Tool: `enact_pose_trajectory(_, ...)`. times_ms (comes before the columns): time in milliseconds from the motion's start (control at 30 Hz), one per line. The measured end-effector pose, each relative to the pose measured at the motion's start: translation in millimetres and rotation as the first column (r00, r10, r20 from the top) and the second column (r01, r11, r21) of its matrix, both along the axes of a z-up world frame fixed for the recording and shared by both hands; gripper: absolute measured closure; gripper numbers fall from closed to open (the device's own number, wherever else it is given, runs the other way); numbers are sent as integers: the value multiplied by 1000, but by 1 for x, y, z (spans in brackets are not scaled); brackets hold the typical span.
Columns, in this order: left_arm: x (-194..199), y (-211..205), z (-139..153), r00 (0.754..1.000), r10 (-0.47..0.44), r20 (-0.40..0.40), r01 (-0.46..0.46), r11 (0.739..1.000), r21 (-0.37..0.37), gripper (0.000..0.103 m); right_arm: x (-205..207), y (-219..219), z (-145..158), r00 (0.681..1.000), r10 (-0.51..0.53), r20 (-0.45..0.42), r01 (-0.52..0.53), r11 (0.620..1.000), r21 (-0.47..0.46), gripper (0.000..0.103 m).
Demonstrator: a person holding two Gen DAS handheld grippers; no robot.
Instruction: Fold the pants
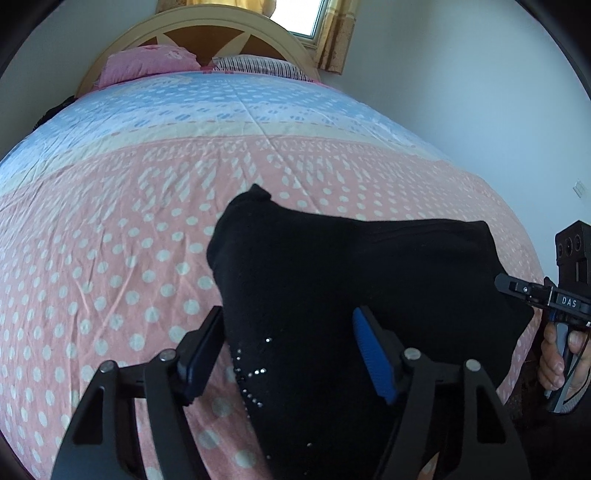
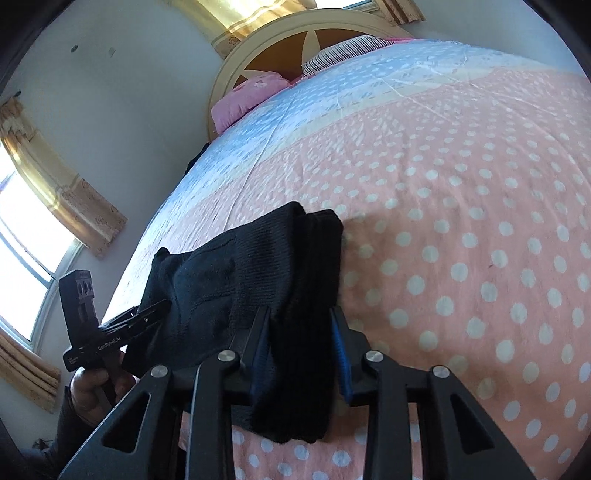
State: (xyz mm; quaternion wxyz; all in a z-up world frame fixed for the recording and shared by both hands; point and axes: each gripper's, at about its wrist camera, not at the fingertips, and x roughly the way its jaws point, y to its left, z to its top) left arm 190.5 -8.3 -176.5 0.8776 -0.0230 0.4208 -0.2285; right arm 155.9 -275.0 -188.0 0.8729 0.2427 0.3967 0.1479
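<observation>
Pants [image 1: 332,266], black and bunched in thick folds, lie on the pink dotted bedspread [image 1: 110,258]; the left gripper [image 1: 291,354] straddles one end, jaws apart, not pinching; the right gripper [image 2: 301,354] is clamped on a fold at the other end; pillows [image 1: 147,62] sit by the headboard [image 1: 207,33].

Both wrist views look down along their tools, close over the bed's [image 1: 110,221] foot toward the headboard [image 2: 273,48], sharing the black pants [image 1: 332,266].
</observation>
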Motion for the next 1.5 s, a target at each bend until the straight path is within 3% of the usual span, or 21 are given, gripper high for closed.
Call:
enact_pose_trajectory(267,-9,3,5,999,11,34,-11,1000,-22,67,-11,14,13,998,2,66,2,998,-62,77)
enact_pose_trajectory(367,-14,2,8,998,11,60,-10,1000,-9,74,-15,16,20,996,1,88,5,998,-62,78)
enact_pose_trajectory(533,-22,4,15,996,35,88,-36,999,6,78,-23,30,46,985,32,168,-17,996,-93,79)
enact_pose_trajectory(967,-47,43,55,971,142,191,-143,990,-11,79,16,75,71,978,133,162,-112,985,-132,79)
enact_pose_trajectory(1500,-55,131,69,901,368,232,-369,929,-41,79,84,180,87,930,328,167,-299,938,-173,79)
